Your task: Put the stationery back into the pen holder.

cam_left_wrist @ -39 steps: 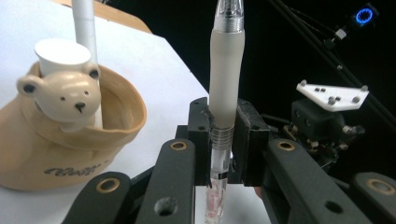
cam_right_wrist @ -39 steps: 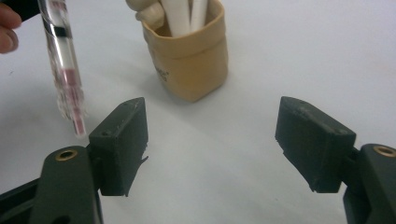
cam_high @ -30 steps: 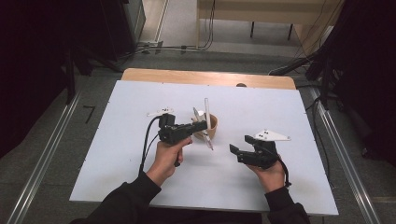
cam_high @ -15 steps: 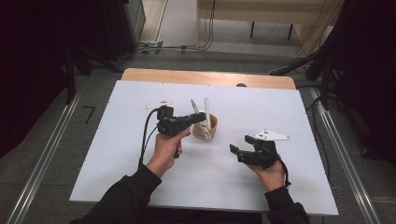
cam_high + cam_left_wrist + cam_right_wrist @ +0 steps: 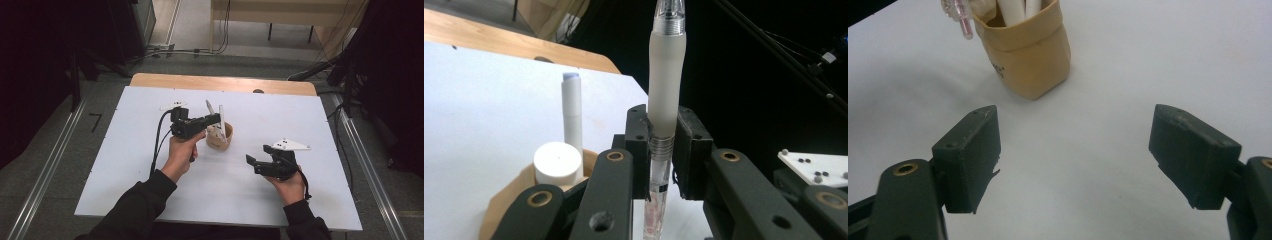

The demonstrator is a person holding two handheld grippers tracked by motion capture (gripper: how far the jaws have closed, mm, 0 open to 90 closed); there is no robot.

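Observation:
My left gripper (image 5: 216, 120) is shut on a pen (image 5: 666, 95) with a frosted white grip and a clear barrel, held upright between the jaws. The pen (image 5: 222, 112) hangs over a small brown paper cup (image 5: 220, 140) in the middle of the white table. In the right gripper view the pen's clear pinkish tip (image 5: 962, 19) is at the cup's (image 5: 1030, 55) left rim. White markers (image 5: 572, 117) stand in the cup (image 5: 506, 205). My right gripper (image 5: 256, 163) is open to the right of the cup, a short way off, its jaws (image 5: 1075, 160) wide apart over bare table.
The white table (image 5: 150, 200) has a wooden strip (image 5: 220, 82) along its far edge. Cables run across the floor (image 5: 190, 50) beyond it, and metal rails (image 5: 45, 175) flank the table. My left gripper's black cable (image 5: 159, 135) trails toward the person's sleeve.
My left gripper has moved away from the person and slightly left with the pen, raising it at the cup. The right gripper has stayed in place, open.

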